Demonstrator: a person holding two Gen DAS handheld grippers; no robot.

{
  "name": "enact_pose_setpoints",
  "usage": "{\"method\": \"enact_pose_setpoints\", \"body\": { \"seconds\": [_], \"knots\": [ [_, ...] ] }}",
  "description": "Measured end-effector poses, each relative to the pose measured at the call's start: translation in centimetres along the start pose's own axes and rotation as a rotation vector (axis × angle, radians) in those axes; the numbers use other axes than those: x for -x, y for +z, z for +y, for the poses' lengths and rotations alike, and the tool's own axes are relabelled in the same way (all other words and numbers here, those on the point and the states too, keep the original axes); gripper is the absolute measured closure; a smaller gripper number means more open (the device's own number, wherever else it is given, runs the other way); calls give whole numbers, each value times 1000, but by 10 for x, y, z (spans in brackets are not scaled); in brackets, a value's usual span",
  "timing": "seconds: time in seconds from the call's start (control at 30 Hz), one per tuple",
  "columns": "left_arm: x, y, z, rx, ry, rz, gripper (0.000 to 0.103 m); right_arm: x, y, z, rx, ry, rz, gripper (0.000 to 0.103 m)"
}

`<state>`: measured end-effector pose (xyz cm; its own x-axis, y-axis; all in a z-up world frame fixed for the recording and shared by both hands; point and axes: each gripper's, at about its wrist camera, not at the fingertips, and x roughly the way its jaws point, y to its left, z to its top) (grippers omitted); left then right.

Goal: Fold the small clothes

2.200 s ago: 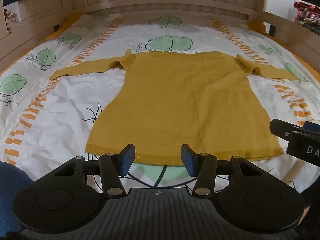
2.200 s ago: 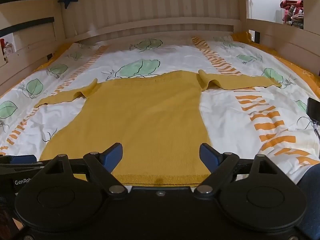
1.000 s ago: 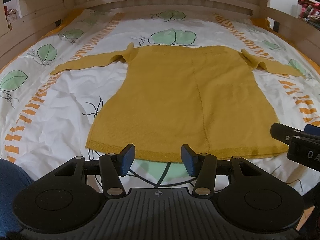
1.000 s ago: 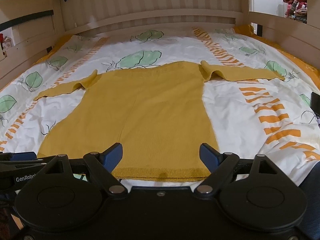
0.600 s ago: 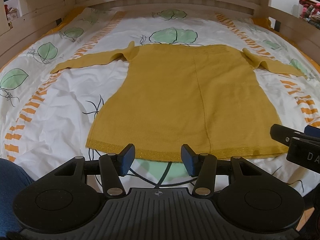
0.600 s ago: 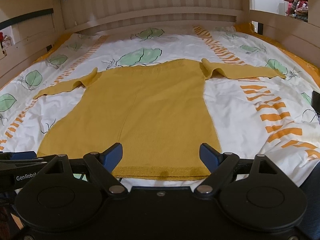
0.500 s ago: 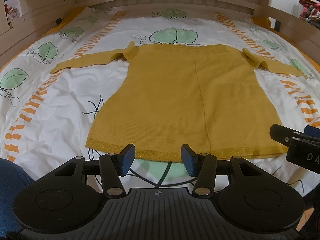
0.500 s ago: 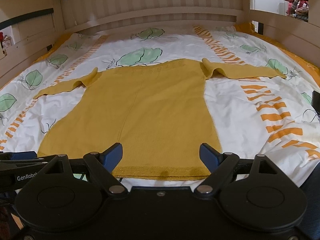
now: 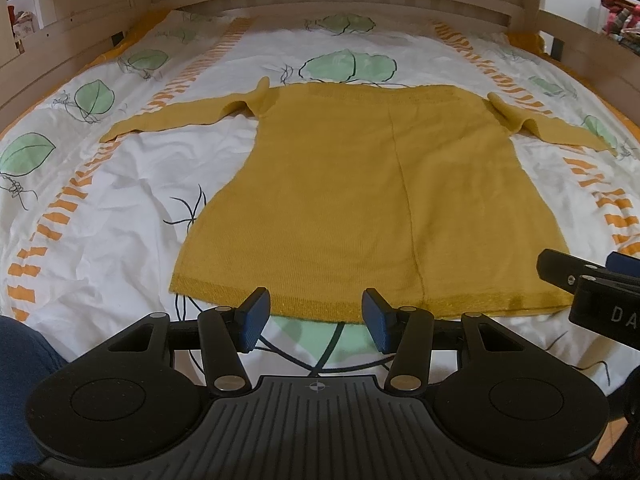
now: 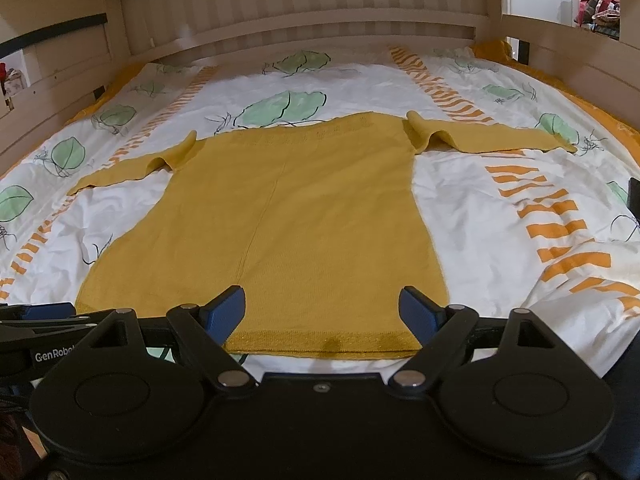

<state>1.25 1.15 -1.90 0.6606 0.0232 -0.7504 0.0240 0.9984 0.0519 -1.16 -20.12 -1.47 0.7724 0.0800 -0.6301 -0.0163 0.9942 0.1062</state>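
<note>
Hovering at the hem: yellow sweater [image 9: 360,184] lies flat mid-frame on the bed [image 9: 100,208], neck toward the top; left gripper [image 9: 316,314] and right gripper [image 10: 322,312] spread, empty.

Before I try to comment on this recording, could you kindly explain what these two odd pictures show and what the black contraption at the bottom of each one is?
There is no robot here: a person holds a hand-operated two-finger gripper in each hand, and a wide-angle camera on each looks forward along its fingers. That is why the black mechanism fills the bottom of both pictures.

One picture is from the left gripper, the other from the right gripper. Each gripper also shows at the edge of the other's view.

Ahead lies a mustard-yellow sweater, spread flat with both sleeves out, its hem nearest the cameras. It rests on a white bedcover printed with green leaves and orange stripes, inside a wooden bed frame.

Both grippers are open and hold nothing. Folding has not begun.
</note>
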Motion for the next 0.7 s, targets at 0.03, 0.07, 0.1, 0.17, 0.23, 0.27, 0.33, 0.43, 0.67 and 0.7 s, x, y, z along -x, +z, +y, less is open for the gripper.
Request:
{"method": "enact_pose_setpoints", "body": {
  "seconds": [0.03, 0.07, 0.1, 0.17, 0.23, 0.27, 0.33, 0.43, 0.67, 0.7],
  "knots": [
    [-1, 0, 0, 0, -1, 2, 54, -1, 0, 0, -1, 0, 2, 17],
    [-1, 0, 0, 0, -1, 5, 54, -1, 0, 0, -1, 0, 3, 17],
    [-2, 0, 1, 1, -1, 8, 54, -2, 1, 0, -1, 0, 6, 17],
    [-4, 1, 1, 3, -2, 15, 54, -3, 1, 0, 0, 0, 10, 17],
    [-6, 2, 1, 7, -4, 22, 54, -5, 1, -1, 1, 1, 19, 17],
    [-7, 3, 1, 8, -4, 25, 54, -7, 2, -1, 0, 2, 29, 17],
    [-9, 4, 1, 10, -6, 32, 54, -9, 3, -1, 0, 1, 40, 17],
    [-14, 10, 2, 13, -18, 41, 54, -15, 6, -2, -4, 5, 63, 17],
    [-38, 38, 2, 10, -49, 53, 54, -35, 23, -15, -28, 32, 125, 12],
    [-43, 43, 3, 8, -50, 54, 54, -40, 27, -17, -32, 31, 128, 12]
  ]
}}
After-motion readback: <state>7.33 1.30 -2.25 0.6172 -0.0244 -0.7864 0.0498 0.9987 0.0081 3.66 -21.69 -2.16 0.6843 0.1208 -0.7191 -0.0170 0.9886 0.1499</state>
